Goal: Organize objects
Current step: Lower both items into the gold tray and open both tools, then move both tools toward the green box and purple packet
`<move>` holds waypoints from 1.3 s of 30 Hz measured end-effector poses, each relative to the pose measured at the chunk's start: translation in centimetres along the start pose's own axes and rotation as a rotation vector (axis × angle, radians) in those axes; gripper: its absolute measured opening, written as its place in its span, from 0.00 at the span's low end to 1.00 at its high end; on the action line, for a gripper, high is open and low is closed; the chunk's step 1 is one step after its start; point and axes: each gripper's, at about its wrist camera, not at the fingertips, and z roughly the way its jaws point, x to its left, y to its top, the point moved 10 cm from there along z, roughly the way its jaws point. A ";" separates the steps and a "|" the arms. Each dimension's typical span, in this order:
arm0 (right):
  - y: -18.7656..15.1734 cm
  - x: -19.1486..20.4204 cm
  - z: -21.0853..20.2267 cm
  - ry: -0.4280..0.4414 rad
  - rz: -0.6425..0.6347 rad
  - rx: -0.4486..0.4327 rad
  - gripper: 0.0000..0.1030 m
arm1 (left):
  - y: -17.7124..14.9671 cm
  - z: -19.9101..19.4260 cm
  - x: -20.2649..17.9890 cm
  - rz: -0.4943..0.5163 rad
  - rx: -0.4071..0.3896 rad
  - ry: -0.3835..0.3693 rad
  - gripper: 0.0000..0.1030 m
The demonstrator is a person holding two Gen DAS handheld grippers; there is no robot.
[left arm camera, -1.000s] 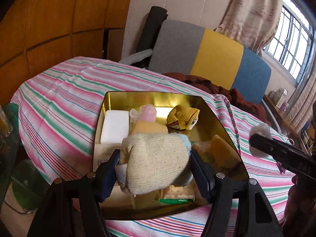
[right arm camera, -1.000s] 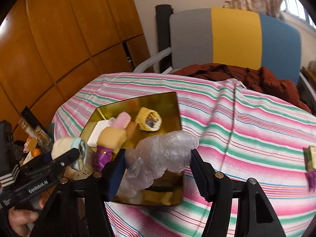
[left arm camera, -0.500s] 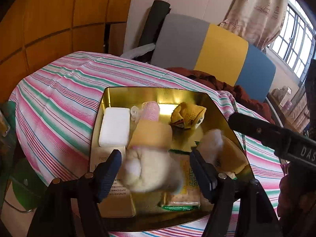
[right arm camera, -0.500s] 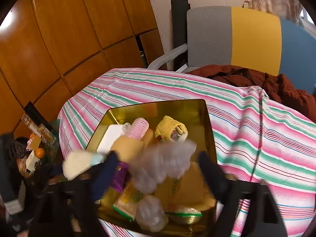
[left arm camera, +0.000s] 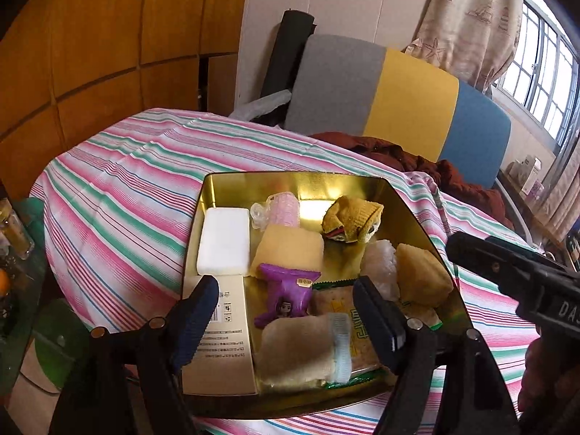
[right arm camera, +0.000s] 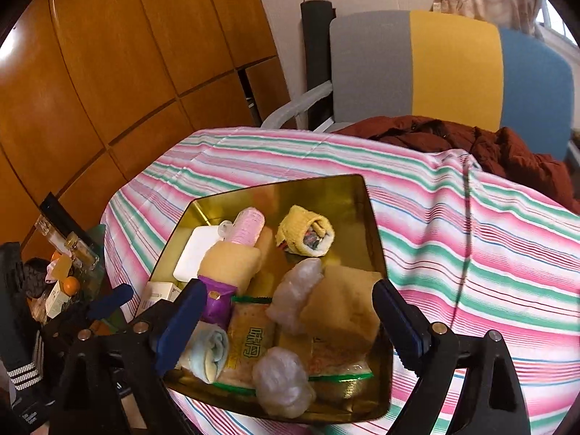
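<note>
A gold tin (left arm camera: 253, 181) sits on the striped tablecloth, holding several items. My left gripper (left arm camera: 284, 286) hovers over its near end with its jaws opening. A cream sock roll with a pale blue cuff (left arm camera: 297, 348) lies in the tin below them, and no pad touches it. My right gripper (right arm camera: 288, 286) stands open over the tin's near right part with nothing gripped. A crumpled clear plastic wad (right arm camera: 295, 297) rests in the tin between a cracker packet (right arm camera: 250, 340) and a tan sponge (right arm camera: 340, 311). A second wad (right arm camera: 282, 380) lies at the near rim.
Also in the tin are a white block (left arm camera: 223, 243), a pink roll (left arm camera: 282, 206), a yellow sock roll (left arm camera: 351, 217), a purple packet (left arm camera: 286, 290) and a white box (left arm camera: 224, 344). A chair with a brown jacket (right arm camera: 453, 137) stands behind the table. Bottles (right arm camera: 69, 250) crowd the left.
Both grippers let go: the cream sock dropped from the left jaws into the tin, and the plastic wad fell from the right jaws into it. Both pairs of jaws widened.
</note>
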 end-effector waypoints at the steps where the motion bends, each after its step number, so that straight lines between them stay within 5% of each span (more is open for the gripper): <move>1: 0.0 0.0 -0.4 -0.012 -0.006 -0.012 0.92 | 0.1 -0.2 0.0 0.000 -0.004 0.000 0.76; 20: -2.3 0.3 -3.9 -0.153 -0.081 -0.075 0.94 | -0.7 -2.5 -1.8 0.042 -0.034 -0.013 0.76; 39: -3.7 -5.1 -6.3 -0.239 0.001 -0.088 0.98 | -0.5 -2.9 -7.8 0.209 -0.052 -0.092 0.76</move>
